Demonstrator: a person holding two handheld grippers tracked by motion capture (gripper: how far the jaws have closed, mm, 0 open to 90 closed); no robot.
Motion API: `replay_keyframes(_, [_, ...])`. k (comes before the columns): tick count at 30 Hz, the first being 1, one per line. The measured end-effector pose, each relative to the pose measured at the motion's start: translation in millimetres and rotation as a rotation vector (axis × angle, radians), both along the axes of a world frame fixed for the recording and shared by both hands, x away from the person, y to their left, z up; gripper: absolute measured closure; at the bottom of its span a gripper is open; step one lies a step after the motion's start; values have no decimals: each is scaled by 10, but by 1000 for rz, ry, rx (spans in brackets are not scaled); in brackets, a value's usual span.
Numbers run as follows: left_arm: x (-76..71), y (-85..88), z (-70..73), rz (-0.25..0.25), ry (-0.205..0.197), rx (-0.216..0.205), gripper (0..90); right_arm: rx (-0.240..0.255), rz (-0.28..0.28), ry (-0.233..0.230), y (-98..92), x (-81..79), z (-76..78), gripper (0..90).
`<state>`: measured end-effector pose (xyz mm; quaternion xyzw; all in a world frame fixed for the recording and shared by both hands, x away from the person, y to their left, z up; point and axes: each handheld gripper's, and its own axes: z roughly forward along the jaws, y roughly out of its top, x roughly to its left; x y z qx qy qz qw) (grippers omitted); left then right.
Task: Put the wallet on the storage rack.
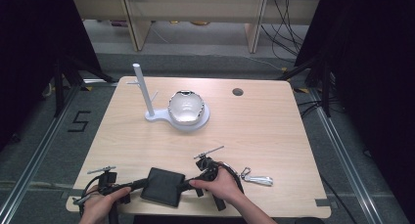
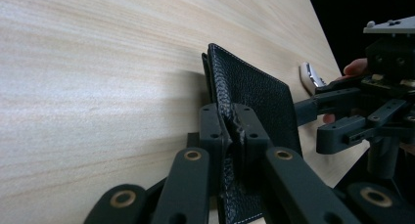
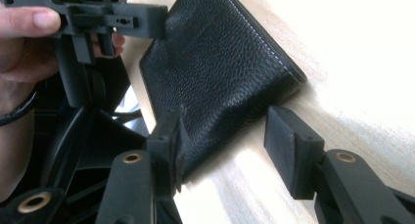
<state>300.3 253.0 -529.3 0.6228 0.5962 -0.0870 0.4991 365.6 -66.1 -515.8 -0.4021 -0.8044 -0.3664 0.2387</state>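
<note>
— Two hand-held grippers on one wallet [image 1: 163,186], at the near edge of the worktop [image 1: 274,131]?
— Yes. My left hand-held gripper [image 2: 230,131] is clamped on its edge, leather puckering between the pads. My right hand-held gripper [image 3: 225,145] stands apart, the wallet's corner between its jaws, one pad touching.
— What could go wrong?
— I judge the wallet could slide off the near edge if I tug, or twist from the single grip.
— Anything beyond?
— A key clip [image 1: 257,178] just right of my hand. Farther off, a white stand [image 1: 161,117] with a post; its dish carries a shiny rounded object [image 1: 186,106], which I can't identify.
</note>
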Motion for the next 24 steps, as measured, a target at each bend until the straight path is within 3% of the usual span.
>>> replay_keyframes(1, [-7,-7,-2,8,5,6,836,-7,-19,21,12,-13,17,520])
replay_keyframes(5, [-19,-24,-7,33,3,17,835,-19,-59,22,40,-24,23,525])
replay_keyframes(6, [-17,-18,-6,15,11,28,834,3,-55,4,27,-21,16,543])
replay_keyframes(8, [-20,-27,-4,28,10,39,833,17,-63,6,25,-19,14,554])
replay_keyframes(9, [-22,-37,-11,35,10,38,833,41,-118,7,21,-14,25,587])
replay_keyframes(10, [-22,-37,-11,35,10,38,833,41,-118,7,21,-14,25,587])
replay_keyframes(11, [-24,-46,-16,41,10,30,833,109,-122,-16,-26,8,51,620])
replay_keyframes(15, [-31,-71,-4,58,-1,31,833,152,-150,-33,-39,41,113,640])
replay_keyframes(20, [-35,-78,7,51,5,33,832,155,-146,-24,-36,46,149,630])
replay_keyframes(22, [-36,-96,-2,66,-6,39,833,137,-169,-21,-22,40,137,595])
replay_keyframes(24, [-36,-94,-1,64,-3,41,832,154,-165,-14,-25,43,119,580])
